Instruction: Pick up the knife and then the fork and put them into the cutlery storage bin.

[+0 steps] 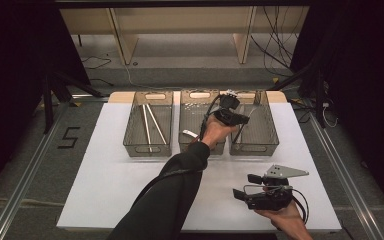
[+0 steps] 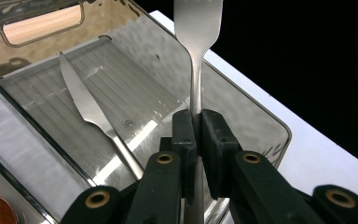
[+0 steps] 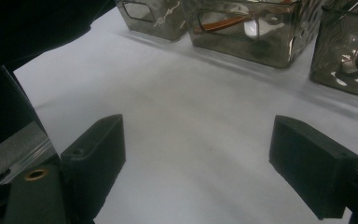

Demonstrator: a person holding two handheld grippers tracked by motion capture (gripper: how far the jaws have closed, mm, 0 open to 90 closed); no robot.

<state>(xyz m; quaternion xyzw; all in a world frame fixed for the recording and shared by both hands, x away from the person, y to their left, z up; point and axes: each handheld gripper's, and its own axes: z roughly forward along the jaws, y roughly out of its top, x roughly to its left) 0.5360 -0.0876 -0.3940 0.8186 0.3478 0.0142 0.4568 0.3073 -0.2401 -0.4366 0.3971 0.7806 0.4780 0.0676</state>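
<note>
Fork (image 2: 196, 56) held in left gripper (image 2: 199, 122), above right-hand bin (image 1: 260, 146) at upper centre of the high view.

Fork handle is clamped narrow btwn the jaws, tines end up and away from the camera, prob. so it can be lowered lengthwise beside the knife (image 2: 86, 105) already lying in that bin. Left arm is stretched fwd across the table (image 1: 110, 180), wrist bent, gripper tipped down over the bin. Right gripper (image 1: 245, 186) is kept low at lower right of the high view, jaws wide apart w/ nothing btwn them, hand resting near the table edge.
</note>
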